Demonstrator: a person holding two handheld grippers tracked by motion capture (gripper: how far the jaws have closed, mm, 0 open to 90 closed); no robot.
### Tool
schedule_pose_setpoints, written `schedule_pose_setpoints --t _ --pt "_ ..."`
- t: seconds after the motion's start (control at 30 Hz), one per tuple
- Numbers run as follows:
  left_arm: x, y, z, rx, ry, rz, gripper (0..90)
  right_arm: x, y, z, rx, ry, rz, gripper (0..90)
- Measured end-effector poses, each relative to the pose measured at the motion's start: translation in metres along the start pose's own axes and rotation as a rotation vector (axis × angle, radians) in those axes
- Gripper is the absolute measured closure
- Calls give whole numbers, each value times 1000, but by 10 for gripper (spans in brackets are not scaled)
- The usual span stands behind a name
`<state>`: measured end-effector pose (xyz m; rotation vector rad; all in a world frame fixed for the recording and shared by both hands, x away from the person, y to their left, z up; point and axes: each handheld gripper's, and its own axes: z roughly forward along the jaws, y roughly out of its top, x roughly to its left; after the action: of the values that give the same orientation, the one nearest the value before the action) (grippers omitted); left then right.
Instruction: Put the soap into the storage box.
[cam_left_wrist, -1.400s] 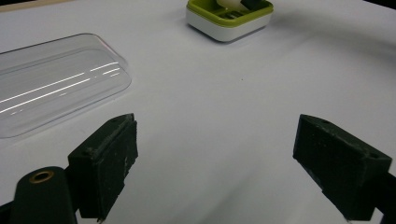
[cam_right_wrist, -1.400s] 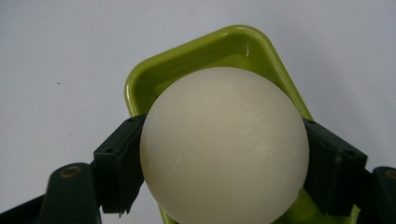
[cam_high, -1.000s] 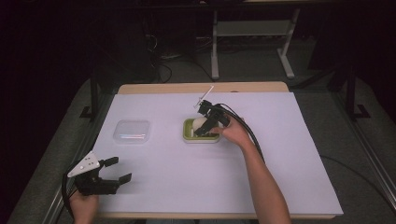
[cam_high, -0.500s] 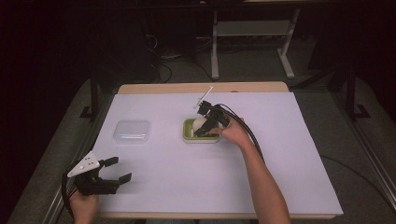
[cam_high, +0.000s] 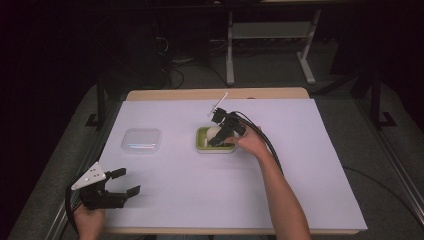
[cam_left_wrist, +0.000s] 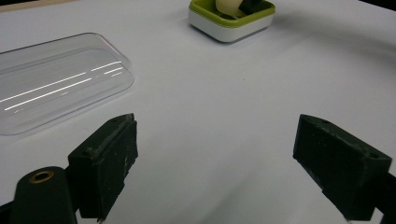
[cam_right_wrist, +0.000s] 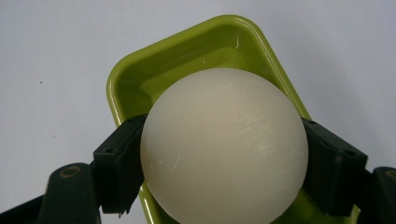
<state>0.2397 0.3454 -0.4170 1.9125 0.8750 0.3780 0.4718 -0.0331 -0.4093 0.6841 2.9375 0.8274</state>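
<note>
Right gripper (cam_right_wrist: 224, 154) clenched on a cream ball (cam_right_wrist: 224, 147), one jaw on each side at the ball's widest line. That grip across the middle is likely what keeps a smooth round thing from squirting out. In the right gripper view the ball sits directly over the green tray (cam_right_wrist: 140, 88), low inside its rim; cannot tell whether it touches the tray floor.

High view: ball (cam_high: 215, 132) and right gripper (cam_high: 218, 135) at the tray (cam_high: 201, 146), mid-counter. The hand (cam_high: 250, 142) comes in from the near right, so the jaws lie slanted across the tray.

Clear lid (cam_high: 141, 140) lies flat to the left of the tray, well apart. Judged: parked there to leave the tray mouth free, and within reach of the idle side.

Left gripper (cam_high: 120, 182) released, jaws wide apart, nothing between them, low at the counter's (cam_high: 325, 165) near-left corner. Its own view looks across bare white surface toward the lid (cam_left_wrist: 56, 84) and tray (cam_left_wrist: 231, 29). Judged: waiting, aimed roughly at the lid for a later pick.
</note>
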Motion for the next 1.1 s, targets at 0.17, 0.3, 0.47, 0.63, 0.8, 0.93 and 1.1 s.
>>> schedule_pose_setpoints --t 0.17,0.3,0.47,0.63,0.8,0.93,1.1 --pt "0 0 0 2 1 0 133 1 0 0 2 1 6 230" --pt "0 0 0 1 1 1 133 0 0 1 4 2 8 229" --pt "0 0 0 0 0 3 133 0 1 1 2 3 6 229" --pt "0 0 0 0 1 6 133 0 1 1 4 3 11 229" --pt "0 0 0 1 1 4 132 0 0 1 5 1 10 229" --pt "0 1 1 0 1 4 133 0 1 1 4 3 11 229" --pt "0 1 0 -1 1 4 133 0 1 1 6 1 11 229"
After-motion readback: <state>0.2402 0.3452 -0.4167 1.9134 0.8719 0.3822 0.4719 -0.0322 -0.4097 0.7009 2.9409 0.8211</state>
